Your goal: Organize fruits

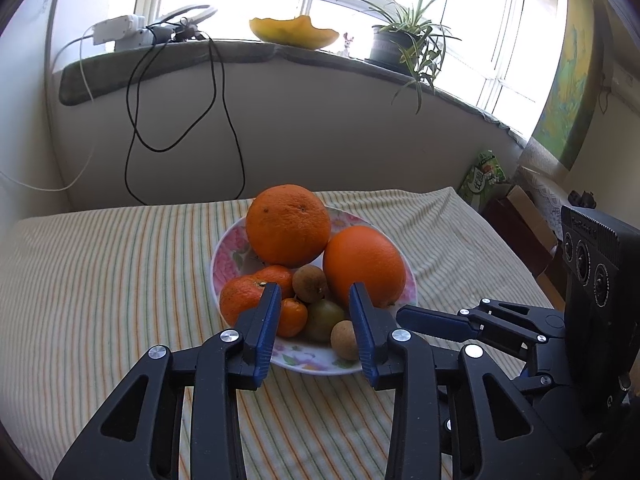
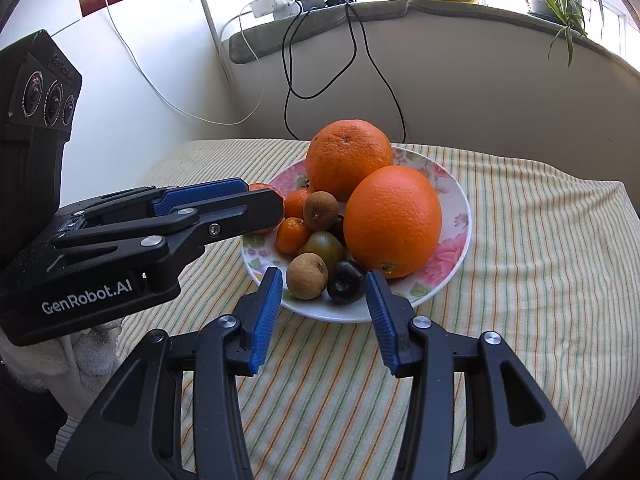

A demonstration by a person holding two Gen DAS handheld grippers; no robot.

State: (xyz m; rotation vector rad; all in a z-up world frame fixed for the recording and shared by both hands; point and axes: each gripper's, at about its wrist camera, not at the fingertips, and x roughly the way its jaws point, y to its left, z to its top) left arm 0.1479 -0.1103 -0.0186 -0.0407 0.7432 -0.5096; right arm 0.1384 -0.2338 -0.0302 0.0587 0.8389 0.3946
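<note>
Fruits (image 2: 352,216) piled together on floral plate (image 2: 456,216), on striped worktop (image 2: 540,280). Left claw (image 1: 314,320) and right claw (image 2: 322,304) spread, empty, at plate's near rim. Fits sorting ahead or finished.

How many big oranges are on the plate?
2. One big orange sits at the back of the plate; the other is in front of it, to the right. Smaller fruits may hide more.
</note>
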